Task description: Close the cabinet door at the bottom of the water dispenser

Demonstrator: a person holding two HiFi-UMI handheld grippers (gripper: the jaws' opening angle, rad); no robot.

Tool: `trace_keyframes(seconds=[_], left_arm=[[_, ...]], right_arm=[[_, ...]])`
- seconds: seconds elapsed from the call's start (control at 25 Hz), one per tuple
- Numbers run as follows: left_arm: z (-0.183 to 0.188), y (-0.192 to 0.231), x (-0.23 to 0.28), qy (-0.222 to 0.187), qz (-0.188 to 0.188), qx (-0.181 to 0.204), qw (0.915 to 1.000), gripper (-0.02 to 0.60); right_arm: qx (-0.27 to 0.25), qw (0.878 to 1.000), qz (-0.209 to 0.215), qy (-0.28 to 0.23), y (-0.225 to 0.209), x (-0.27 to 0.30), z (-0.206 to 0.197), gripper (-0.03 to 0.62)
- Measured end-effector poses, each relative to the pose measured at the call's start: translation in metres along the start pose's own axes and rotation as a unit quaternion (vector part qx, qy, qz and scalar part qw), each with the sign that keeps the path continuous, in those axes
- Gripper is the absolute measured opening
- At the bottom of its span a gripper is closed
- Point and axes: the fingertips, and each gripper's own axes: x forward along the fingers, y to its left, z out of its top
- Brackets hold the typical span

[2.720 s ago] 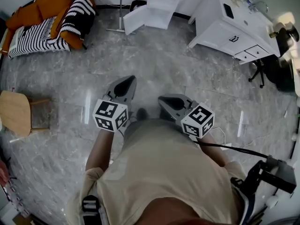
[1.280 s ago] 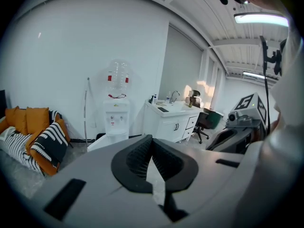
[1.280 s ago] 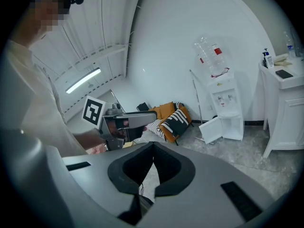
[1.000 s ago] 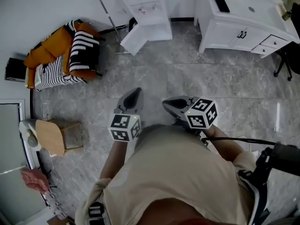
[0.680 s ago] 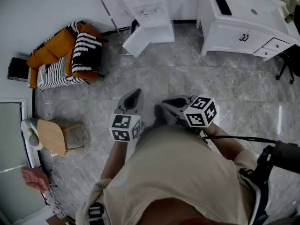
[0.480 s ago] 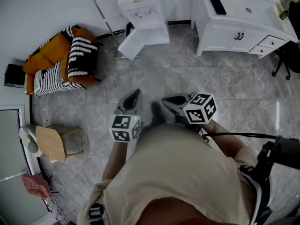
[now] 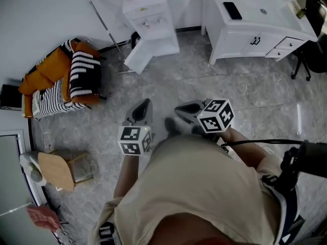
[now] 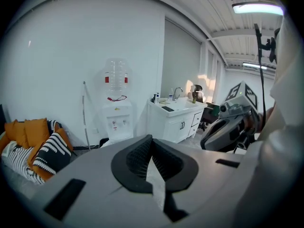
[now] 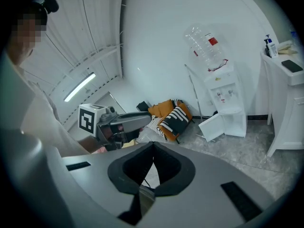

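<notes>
Left gripper (image 7: 145, 104): jaws closed tip to tip, nothing between them.
Right gripper (image 7: 179, 108): jaws pressed together, empty; just beside the left, at its 3 o'clock.
Water dispenser (image 7: 149, 15): against the wall, 12 o'clock from both grippers, well apart.
Cabinet door (image 7: 137, 56): open at the dispenser's base, swung out toward 7 o'clock.
Orange sofa (image 7: 38, 76): 10 o'clock.
Sink cabinet (image 7: 245, 27): 1 o'clock.

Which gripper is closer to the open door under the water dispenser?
Left. The left gripper sits almost straight below the cabinet door in the head view; the right gripper is farther off to the side. Neither touches it.
</notes>
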Motion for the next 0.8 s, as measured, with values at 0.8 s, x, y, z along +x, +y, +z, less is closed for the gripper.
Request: trace_keyframes(seconds=[0.8], left_arm=[[0.003,0.145,0.009,-0.007,-0.019,-0.051,0.9985,-0.012]], right_arm=[[0.038,0.996,-0.044,0.074,-0.012,0.107,0.037,0.014]])
